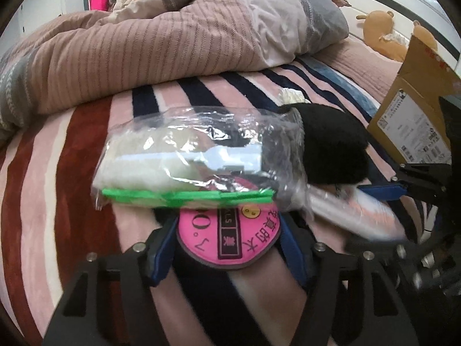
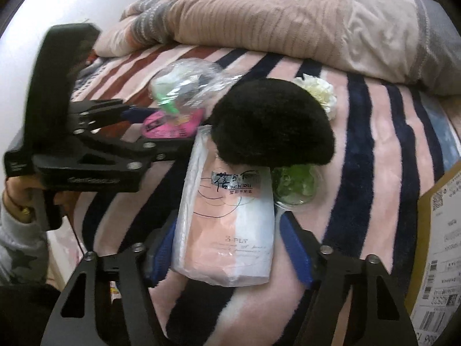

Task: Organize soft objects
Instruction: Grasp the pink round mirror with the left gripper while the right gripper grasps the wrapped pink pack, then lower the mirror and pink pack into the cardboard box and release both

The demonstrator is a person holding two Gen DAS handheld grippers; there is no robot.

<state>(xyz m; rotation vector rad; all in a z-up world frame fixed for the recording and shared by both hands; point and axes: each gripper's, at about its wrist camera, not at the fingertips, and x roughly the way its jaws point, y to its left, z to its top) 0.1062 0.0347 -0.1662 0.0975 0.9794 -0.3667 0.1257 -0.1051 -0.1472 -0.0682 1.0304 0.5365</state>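
Note:
On a striped blanket lie a clear bag with a white cloth and green zip strip, a pink round patch, a black fuzzy item and a tissue pack. My left gripper is open, its fingers either side of the pink patch. In the right wrist view my right gripper is open around the tissue pack, with the black fuzzy item on the pack's far end. The left gripper reaches in from the left.
A rumpled pink and grey quilt lies behind. A cardboard box stands at the right; it also shows in the right wrist view. A white flower and a clear cup of green leaves lie by the black item. An orange plush sits far right.

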